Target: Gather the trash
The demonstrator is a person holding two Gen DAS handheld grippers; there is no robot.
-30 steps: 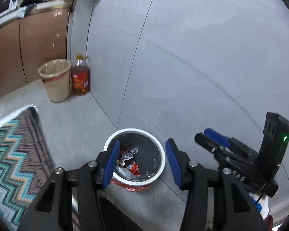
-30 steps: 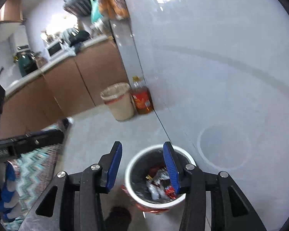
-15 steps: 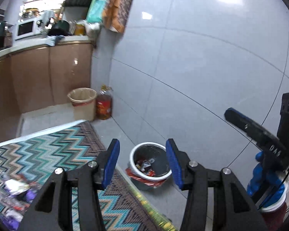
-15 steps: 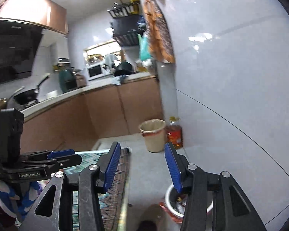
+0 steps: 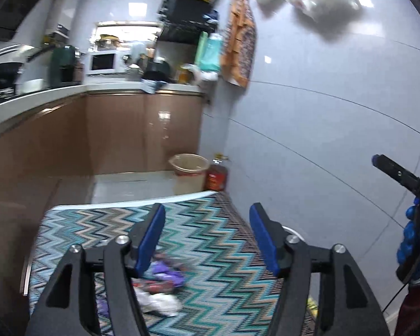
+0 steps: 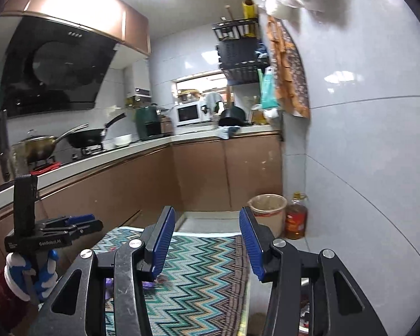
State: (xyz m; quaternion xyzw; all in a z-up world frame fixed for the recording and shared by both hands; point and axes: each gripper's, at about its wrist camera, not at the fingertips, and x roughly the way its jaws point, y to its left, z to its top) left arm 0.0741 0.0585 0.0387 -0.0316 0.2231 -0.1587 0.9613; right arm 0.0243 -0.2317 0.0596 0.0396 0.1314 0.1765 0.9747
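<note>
My left gripper hovers over a zigzag mat, its jaws opening, with nothing between the blue pads. Under its left finger lies trash on the mat: a purple wrapper, a red wrapper and crumpled white paper. My right gripper is open and empty, pointing across the mat toward the cabinets. A trash-filled bin shows low behind its right finger; its white rim peeks out in the left wrist view. Each view catches the other gripper, the left gripper and the right gripper, both in gloved hands.
A beige lined bin and an oil bottle stand in the corner past the mat. Brown cabinets with a cluttered counter run along the left and back. A tiled wall closes the right side.
Both grippers have lifted from over the white-rimmed bin and swung toward the mat and the kitchen. The left jaws stand wider than before.
</note>
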